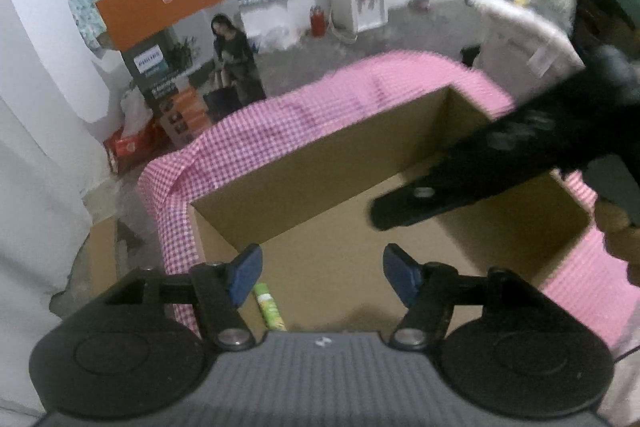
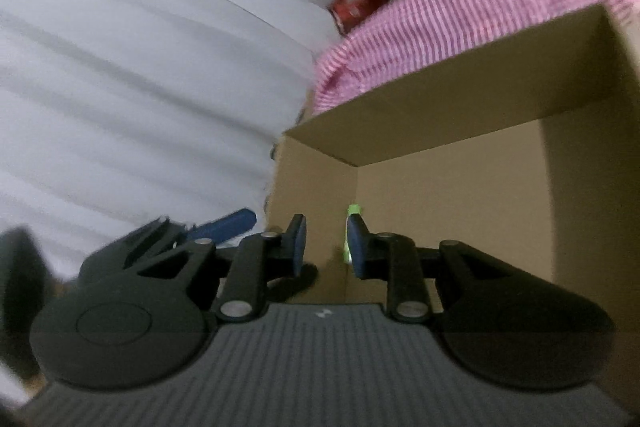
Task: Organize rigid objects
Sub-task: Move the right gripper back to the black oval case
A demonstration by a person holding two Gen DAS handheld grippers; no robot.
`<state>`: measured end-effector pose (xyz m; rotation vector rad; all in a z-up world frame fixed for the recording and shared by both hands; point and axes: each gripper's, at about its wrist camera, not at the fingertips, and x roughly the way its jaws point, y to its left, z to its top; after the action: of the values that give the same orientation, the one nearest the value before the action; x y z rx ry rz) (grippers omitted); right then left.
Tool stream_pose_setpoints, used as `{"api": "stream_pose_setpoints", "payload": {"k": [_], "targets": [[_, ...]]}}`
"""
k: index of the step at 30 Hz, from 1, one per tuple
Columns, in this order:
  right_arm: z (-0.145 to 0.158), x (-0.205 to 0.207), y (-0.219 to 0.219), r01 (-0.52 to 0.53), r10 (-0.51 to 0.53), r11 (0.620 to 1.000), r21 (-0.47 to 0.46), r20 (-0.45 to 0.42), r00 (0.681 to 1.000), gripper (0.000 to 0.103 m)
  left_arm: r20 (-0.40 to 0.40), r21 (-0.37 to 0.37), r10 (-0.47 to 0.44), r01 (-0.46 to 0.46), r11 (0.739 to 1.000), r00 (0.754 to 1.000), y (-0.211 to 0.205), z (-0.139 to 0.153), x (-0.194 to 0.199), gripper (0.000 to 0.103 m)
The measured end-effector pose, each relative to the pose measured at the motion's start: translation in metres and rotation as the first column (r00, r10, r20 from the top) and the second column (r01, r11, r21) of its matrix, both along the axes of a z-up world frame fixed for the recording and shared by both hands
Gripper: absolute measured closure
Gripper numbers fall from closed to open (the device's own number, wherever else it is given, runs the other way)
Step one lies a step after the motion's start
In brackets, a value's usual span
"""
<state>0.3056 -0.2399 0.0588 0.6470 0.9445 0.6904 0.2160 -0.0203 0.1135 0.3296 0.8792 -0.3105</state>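
The green tube (image 1: 270, 307) lies flat on the floor of the cardboard box (image 1: 320, 163), which stands on the pink checked tabletop (image 1: 256, 143). The left gripper (image 1: 320, 273) hangs above it with jaws spread and empty; the right gripper (image 2: 325, 247) has its jaws slightly parted, nothing between them. Judged light, stiff and smooth-skinned, the tube is best pinched across its middle.
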Motion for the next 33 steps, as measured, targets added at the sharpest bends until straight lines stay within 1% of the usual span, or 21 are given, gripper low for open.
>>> {"api": "stream_pose_setpoints", "payload": {"k": [1, 3, 6, 9, 10, 13, 16, 19, 23, 25, 28, 30, 32, 33], "targets": [[0.007, -0.015, -0.010, -0.004, 0.004, 1.000, 0.004, 0.031, 1.000, 0.079, 0.012, -0.019, -0.005, 0.005, 1.000, 1.000, 0.000, 0.007, -0.010, 0.027], [0.020, -0.048, -0.034, -0.008, 0.007, 1.000, 0.011, 0.092, 0.996, 0.078, 0.035, -0.050, -0.018, 0.020, 0.999, 0.999, -0.003, 0.017, -0.033, 0.018], [0.022, -0.096, -0.065, -0.004, 0.002, 1.000, 0.007, 0.169, 0.986, 0.077, 0.064, -0.055, -0.053, 0.056, 0.997, 0.997, -0.014, 0.020, -0.064, 0.013], [0.010, -0.135, -0.088, 0.017, -0.012, 1.000, -0.021, 0.207, 0.978, 0.077, 0.073, -0.078, -0.080, 0.086, 0.993, 0.994, -0.026, 0.014, -0.095, 0.011], [0.006, -0.146, -0.096, 0.023, -0.016, 0.999, -0.033, 0.211, 0.977, 0.077, 0.069, -0.096, -0.085, 0.091, 0.991, 0.994, -0.031, 0.010, -0.104, 0.011], [-0.019, -0.170, -0.111, 0.045, -0.026, 0.995, -0.094, 0.201, 0.979, 0.076, 0.070, -0.152, -0.096, 0.106, 0.983, 0.993, -0.045, -0.009, -0.126, 0.011], [-0.049, -0.173, -0.115, 0.058, -0.029, 0.983, -0.174, 0.165, 0.986, 0.076, 0.083, -0.170, -0.120, 0.132, 0.977, 0.989, -0.061, -0.032, -0.138, 0.011], [-0.074, -0.164, -0.110, 0.058, -0.027, 0.970, -0.238, 0.129, 0.991, 0.076, 0.086, -0.164, -0.139, 0.152, 0.975, 0.987, -0.084, -0.059, -0.146, 0.012], [-0.091, -0.150, -0.104, 0.035, -0.003, 0.957, -0.288, 0.111, 0.994, 0.076, 0.084, -0.119, -0.132, 0.141, 0.983, 0.988, -0.108, -0.091, -0.148, 0.014], [-0.097, -0.139, -0.097, 0.021, 0.011, 0.951, -0.308, 0.104, 0.995, 0.076, 0.068, -0.120, -0.133, 0.140, 0.983, 0.989, -0.115, -0.103, -0.145, 0.016], [-0.103, -0.127, -0.085, -0.004, 0.040, 0.939, -0.343, 0.096, 0.995, 0.076, 0.043, -0.117, -0.146, 0.150, 0.982, 0.988, -0.125, -0.121, -0.140, 0.025], [-0.106, -0.122, -0.076, -0.023, 0.066, 0.925, -0.379, 0.101, 0.993, 0.076, 0.036, -0.108, -0.156, 0.159, 0.981, 0.987, -0.131, -0.130, -0.138, 0.034], [-0.107, -0.119, -0.068, -0.040, 0.091, 0.910, -0.412, 0.106, 0.990, 0.076, 0.021, -0.096, -0.168, 0.170, 0.981, 0.985, -0.136, -0.139, -0.134, 0.041], [-0.108, -0.117, -0.064, -0.049, 0.104, 0.902, -0.428, 0.106, 0.989, 0.076, 0.016, -0.095, -0.170, 0.171, 0.981, 0.985, -0.136, -0.142, -0.132, 0.042]]}}
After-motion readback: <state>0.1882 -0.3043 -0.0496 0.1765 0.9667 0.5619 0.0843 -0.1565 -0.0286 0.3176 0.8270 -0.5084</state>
